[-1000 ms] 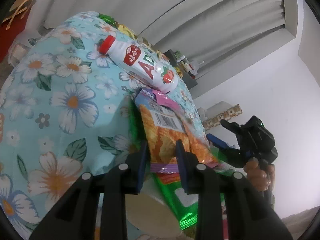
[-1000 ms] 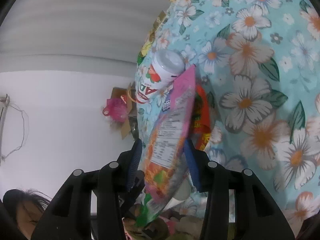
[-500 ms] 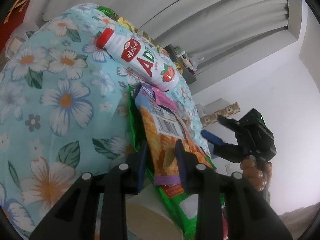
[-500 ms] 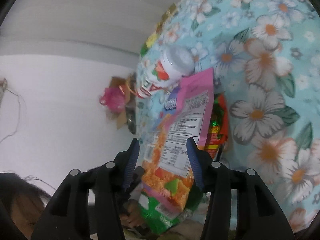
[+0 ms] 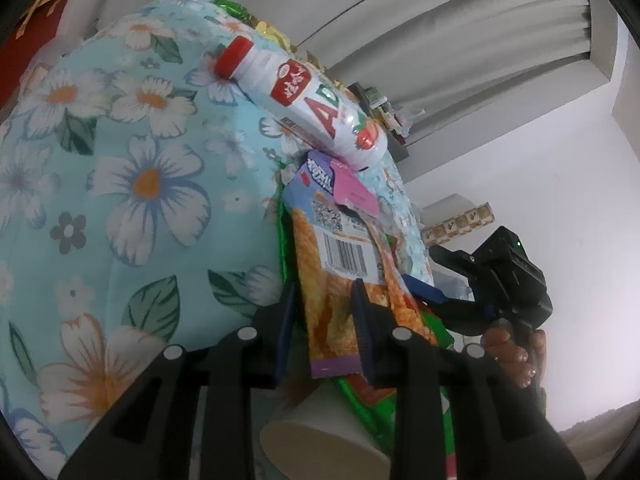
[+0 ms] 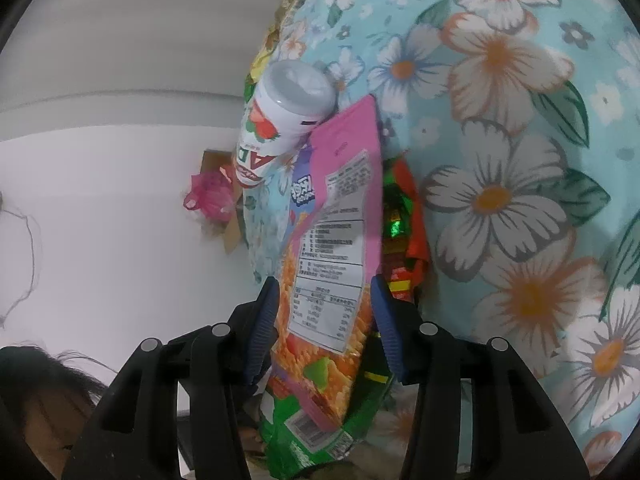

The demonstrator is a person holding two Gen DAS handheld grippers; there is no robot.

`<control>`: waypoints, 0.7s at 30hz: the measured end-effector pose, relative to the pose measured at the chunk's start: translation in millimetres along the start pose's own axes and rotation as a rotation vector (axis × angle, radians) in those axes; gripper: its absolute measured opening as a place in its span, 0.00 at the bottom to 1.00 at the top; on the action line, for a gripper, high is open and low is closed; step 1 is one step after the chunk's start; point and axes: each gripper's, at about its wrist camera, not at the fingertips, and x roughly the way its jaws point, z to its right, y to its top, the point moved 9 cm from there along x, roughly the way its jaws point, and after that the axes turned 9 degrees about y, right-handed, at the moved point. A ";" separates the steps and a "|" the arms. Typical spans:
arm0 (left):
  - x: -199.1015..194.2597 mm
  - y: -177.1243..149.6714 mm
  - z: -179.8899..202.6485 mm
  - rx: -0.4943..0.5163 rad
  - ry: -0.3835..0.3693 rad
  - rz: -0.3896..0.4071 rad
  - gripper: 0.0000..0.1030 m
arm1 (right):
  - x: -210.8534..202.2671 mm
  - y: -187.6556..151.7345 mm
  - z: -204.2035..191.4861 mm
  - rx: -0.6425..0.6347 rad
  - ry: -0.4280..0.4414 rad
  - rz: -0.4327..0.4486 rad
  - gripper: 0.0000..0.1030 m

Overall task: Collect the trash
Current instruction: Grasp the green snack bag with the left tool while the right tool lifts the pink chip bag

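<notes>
An orange and pink snack bag [image 5: 336,276] [image 6: 332,240] sits between the fingers of my left gripper [image 5: 323,286], which is shut on it, with a green foil wrapper [image 5: 282,240] beside it. A paper cup [image 5: 320,440] shows just under that gripper. My right gripper [image 6: 323,280] [image 5: 436,276] stands open around the same bag, whose flat back face fills the gap. A green bag [image 6: 304,432] hangs below it, and a red and green wrapper [image 6: 400,220] lies behind. A white drink bottle [image 5: 304,100] [image 6: 280,120] with a red cap lies on the floral cloth [image 5: 120,180] past the bag.
Shiny sweet wrappers [image 5: 256,28] lie at the cloth's far edge. A grey curtain [image 5: 440,40] hangs behind, with a cluttered shelf [image 5: 380,100] under it. A pink bag on a cardboard box [image 6: 208,196] stands by the white wall. A person's head [image 6: 40,400] is low on the left.
In the right wrist view the snack bag has turned from edge-on to flat between the fingers. Both grippers have sunk a little, and the bottle looks nearer.
</notes>
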 end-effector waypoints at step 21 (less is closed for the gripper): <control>-25.9 3.6 2.2 -0.020 -0.001 0.050 0.26 | -7.2 -8.2 -11.2 0.013 0.244 -0.007 0.00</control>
